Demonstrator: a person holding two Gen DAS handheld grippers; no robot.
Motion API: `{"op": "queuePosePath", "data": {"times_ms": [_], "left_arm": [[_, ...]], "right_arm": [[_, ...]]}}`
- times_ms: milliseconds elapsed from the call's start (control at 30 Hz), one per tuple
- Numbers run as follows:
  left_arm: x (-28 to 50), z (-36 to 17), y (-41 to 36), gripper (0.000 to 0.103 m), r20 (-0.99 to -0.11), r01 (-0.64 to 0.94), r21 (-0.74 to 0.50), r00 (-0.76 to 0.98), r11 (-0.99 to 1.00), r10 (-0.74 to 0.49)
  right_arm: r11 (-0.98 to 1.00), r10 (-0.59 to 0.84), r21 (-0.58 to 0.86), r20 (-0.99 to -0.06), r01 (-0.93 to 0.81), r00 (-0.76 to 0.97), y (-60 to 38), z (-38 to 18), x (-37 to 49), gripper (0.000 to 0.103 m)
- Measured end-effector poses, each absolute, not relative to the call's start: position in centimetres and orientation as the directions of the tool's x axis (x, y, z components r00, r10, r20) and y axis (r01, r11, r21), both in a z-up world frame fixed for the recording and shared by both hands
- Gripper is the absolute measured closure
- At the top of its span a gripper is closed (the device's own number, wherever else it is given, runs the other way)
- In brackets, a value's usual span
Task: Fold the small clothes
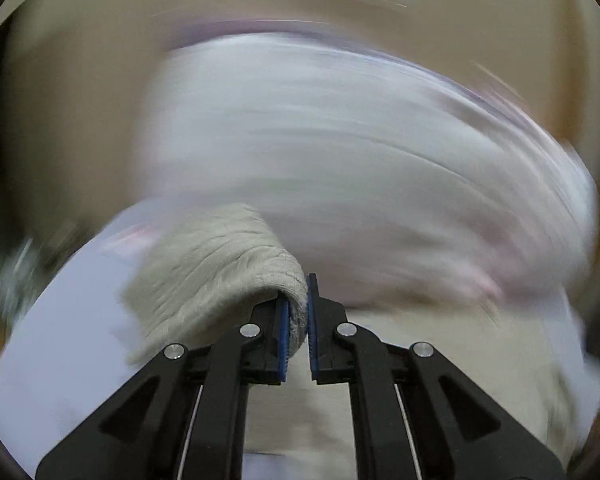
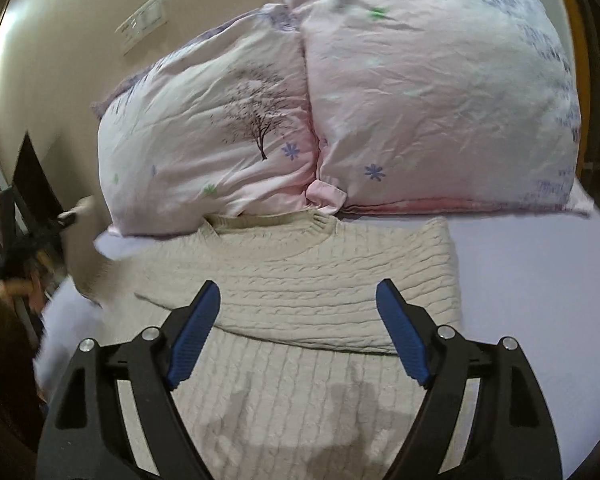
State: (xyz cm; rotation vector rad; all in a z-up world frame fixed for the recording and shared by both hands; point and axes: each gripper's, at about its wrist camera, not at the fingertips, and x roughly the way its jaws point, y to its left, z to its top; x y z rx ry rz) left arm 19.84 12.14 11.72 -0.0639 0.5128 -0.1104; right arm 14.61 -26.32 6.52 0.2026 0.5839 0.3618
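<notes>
A cream cable-knit sweater [image 2: 300, 280] lies flat on the lavender bed sheet [image 2: 532, 280], its neck toward the pillows and its right side folded over. My right gripper [image 2: 298, 304] is open and empty, hovering just above the sweater's middle. My left gripper [image 1: 298, 312] is shut on a fold of the sweater's sleeve [image 1: 220, 264] and holds it lifted; the left wrist view is heavily motion-blurred. In the right wrist view the lifted sleeve [image 2: 82, 248] and left gripper [image 2: 66, 218] show blurred at the far left.
Two pale pink printed pillows [image 2: 420, 92] lie against the beige wall [image 2: 60, 40] just behind the sweater's neck. A dark stand [image 2: 24, 192] is at the bed's left edge. Lavender sheet extends to the right.
</notes>
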Motion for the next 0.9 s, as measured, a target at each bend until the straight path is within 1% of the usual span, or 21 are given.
{"op": "queuePosePath", "data": {"times_ms": [67, 100, 133, 200, 233, 267, 300, 333, 367, 400, 433, 467, 533, 600, 667, 733, 767, 833, 867, 900], "left_arm": [[19.6, 10.2, 3.8, 0.095, -0.524, 0.279, 0.018, 0.820, 0.960, -0.228], [19.4, 8.5, -0.8, 0.092, -0.568, 0.369, 0.080, 0.780, 0.926, -0.262], [19.1, 6.3, -5.3, 0.092, -0.622, 0.451, 0.153, 0.736, 0.879, -0.269], [18.3, 3.3, -9.5, 0.090, -0.673, 0.519, 0.249, 0.700, 0.817, -0.239], [17.5, 2.6, -10.3, 0.087, -0.671, 0.520, 0.286, 0.708, 0.805, -0.219], [16.9, 2.6, -10.1, 0.079, -0.665, 0.519, 0.285, 0.713, 0.806, -0.223], [16.4, 3.4, -8.7, 0.065, -0.661, 0.514, 0.226, 0.705, 0.828, -0.257], [16.0, 4.4, -6.8, 0.059, -0.651, 0.490, 0.159, 0.705, 0.857, -0.282], [15.4, 5.5, -4.3, 0.046, -0.633, 0.453, 0.090, 0.714, 0.887, -0.300], [15.1, 6.0, -2.9, 0.044, -0.623, 0.435, 0.059, 0.719, 0.899, -0.308], [14.3, 6.9, -0.4, 0.043, -0.608, 0.401, 0.021, 0.732, 0.916, -0.307], [13.6, 7.3, 1.3, 0.042, -0.603, 0.371, 0.007, 0.742, 0.929, -0.292], [11.7, 7.4, 5.6, 0.041, -0.632, 0.275, -0.015, 0.742, 0.961, -0.222], [10.3, 6.8, 8.4, 0.040, -0.670, 0.210, -0.045, 0.719, 0.977, -0.186], [8.3, 5.9, 10.2, 0.040, -0.699, 0.170, -0.107, 0.688, 0.980, -0.196], [6.8, 5.2, 10.8, 0.040, -0.709, 0.169, -0.157, 0.667, 0.973, -0.230], [5.9, 4.8, 10.8, 0.040, -0.709, 0.175, -0.177, 0.660, 0.968, -0.249], [4.9, 4.1, 10.2, 0.040, -0.713, 0.190, -0.193, 0.646, 0.963, -0.271], [4.3, 3.8, 9.9, 0.039, -0.719, 0.197, -0.192, 0.638, 0.961, -0.274], [4.4, 3.3, 9.2, 0.038, -0.728, 0.205, -0.181, 0.629, 0.962, -0.271]], "right_arm": [[0.900, 0.418, 0.343, -0.500, -0.270, 0.758, -26.6, 6.0, 15.2, 0.023], [0.894, 0.427, 0.360, -0.502, -0.267, 0.752, -26.7, 5.8, 15.5, 0.023], [0.884, 0.440, 0.391, -0.508, -0.257, 0.740, -27.0, 5.4, 16.0, 0.023], [0.868, 0.459, 0.440, -0.529, -0.233, 0.714, -27.6, 4.6, 16.8, 0.023], [0.861, 0.467, 0.457, -0.538, -0.222, 0.702, -27.9, 4.3, 17.1, 0.025], [0.854, 0.475, 0.477, -0.549, -0.209, 0.688, -28.3, 4.0, 17.4, 0.027], [0.846, 0.484, 0.496, -0.558, -0.197, 0.674, -28.7, 3.7, 17.7, 0.033], [0.835, 0.499, 0.519, -0.570, -0.184, 0.653, -29.0, 3.3, 18.3, 0.039], [0.825, 0.512, 0.539, -0.581, -0.172, 0.633, -29.1, 2.9, 18.9, 0.042], [0.810, 0.532, 0.564, -0.588, -0.162, 0.609, -29.0, 2.4, 19.6, 0.045], [0.799, 0.547, 0.580, -0.592, -0.158, 0.592, -28.8, 2.1, 20.2, 0.049], [0.790, 0.560, 0.594, -0.599, -0.152, 0.573, -28.4, 1.8, 20.9, 0.050], [0.785, 0.564, 0.606, -0.614, -0.129, 0.552, -27.5, 1.4, 22.4, 0.051], [0.778, 0.566, 0.618, -0.616, -0.108, 0.547, -26.2, 1.6, 23.8, 0.051], [0.770, 0.577, 0.628, -0.605, -0.118, 0.549, -24.8, 2.1, 24.8, 0.051], [0.778, 0.571, 0.614, -0.604, -0.132, 0.556, -22.7, 2.7, 26.2, 0.051], [0.786, 0.563, 0.604, -0.612, -0.131, 0.555, -22.0, 3.0, 26.9, 0.052], [0.822, 0.523, 0.557, -0.659, -0.117, 0.540, -19.7, 2.7, 28.5, 0.053], [0.842, 0.500, 0.528, -0.685, -0.111, 0.530, -18.9, 2.4, 29.2, 0.057], [0.869, 0.462, 0.484, -0.716, -0.106, 0.524, -18.0, 1.9, 29.9, 0.087]]}}
